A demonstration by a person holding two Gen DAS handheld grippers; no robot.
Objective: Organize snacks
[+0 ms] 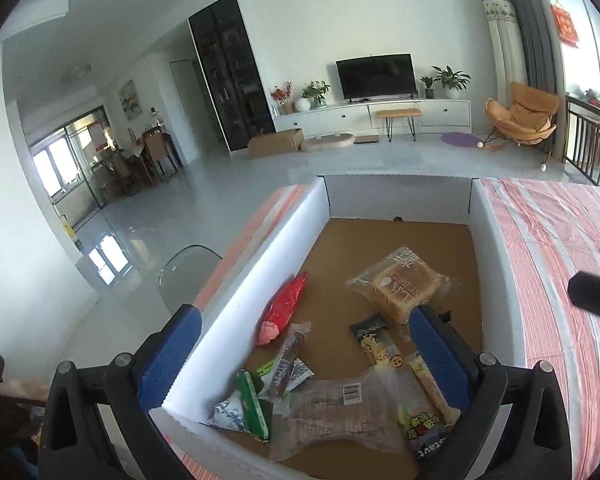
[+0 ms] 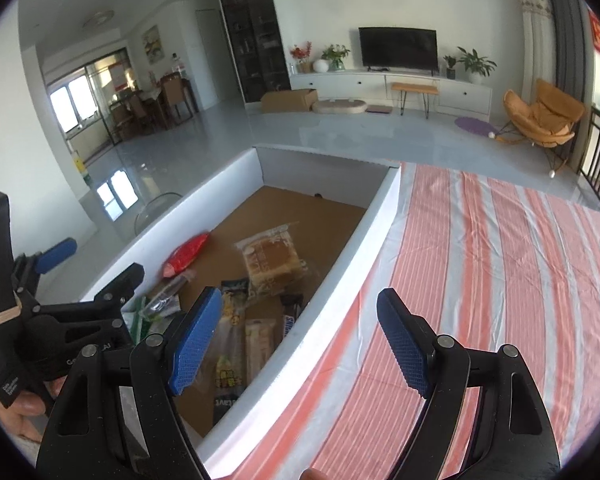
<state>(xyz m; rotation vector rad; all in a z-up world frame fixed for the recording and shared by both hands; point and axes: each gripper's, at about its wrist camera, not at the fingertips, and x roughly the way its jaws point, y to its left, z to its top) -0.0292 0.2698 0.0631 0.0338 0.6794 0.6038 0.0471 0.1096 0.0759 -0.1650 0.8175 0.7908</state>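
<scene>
While both grippers hover with jaws spread and empty, the left gripper (image 1: 304, 354) straddles the white box's (image 1: 256, 256) near-left wall — the right gripper (image 2: 300, 340) its right wall.

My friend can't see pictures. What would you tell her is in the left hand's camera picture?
A white box with a brown floor holds a scatter of wrapped snacks, among them a bread slice and a red packet. The left gripper hangs open over its near end, holding nothing. A pink striped cloth lies to the right, with a living room behind.
</scene>
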